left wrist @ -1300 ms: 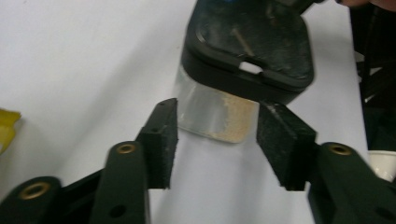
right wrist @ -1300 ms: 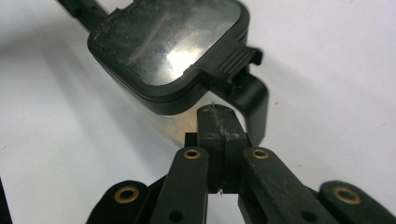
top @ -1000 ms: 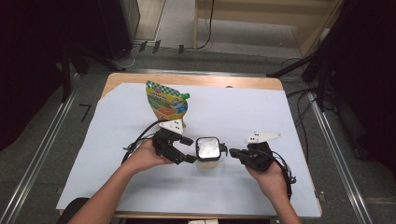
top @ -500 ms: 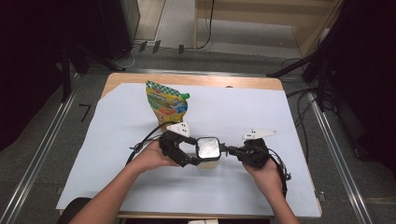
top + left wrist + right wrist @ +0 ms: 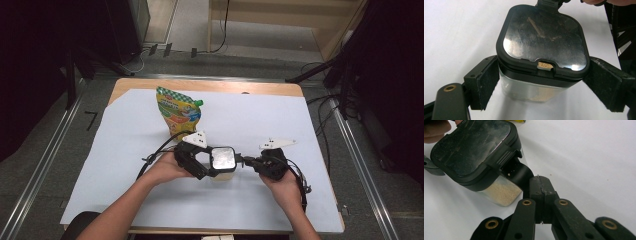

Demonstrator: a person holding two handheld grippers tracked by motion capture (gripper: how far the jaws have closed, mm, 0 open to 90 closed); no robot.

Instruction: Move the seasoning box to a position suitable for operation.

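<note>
Left hand-held gripper (image 5: 541, 85) just opened wide, pads astride jar (image 5: 541, 50), right hand-held gripper (image 5: 541, 187) pinching jar's tab (image 5: 517, 173), pouch (image 5: 178, 112) behind.

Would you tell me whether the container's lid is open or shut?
Shut: the black lid lies flat on the container all round.

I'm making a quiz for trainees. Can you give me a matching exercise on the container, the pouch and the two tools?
Things:
1. clear square plastic container with black lid
2. colourful printed pouch with green cap
3. left tool
4. right tool

States:
A. stands upright farther back on the white paper sheet
B. shut on the container's black handle
C. open, one jaw on each side of the container
D. holds pale powder at its bottom

Pairs: 1-D, 2-A, 3-C, 4-B.

The left tool's jaws have just been opening, with the container between them.
</note>
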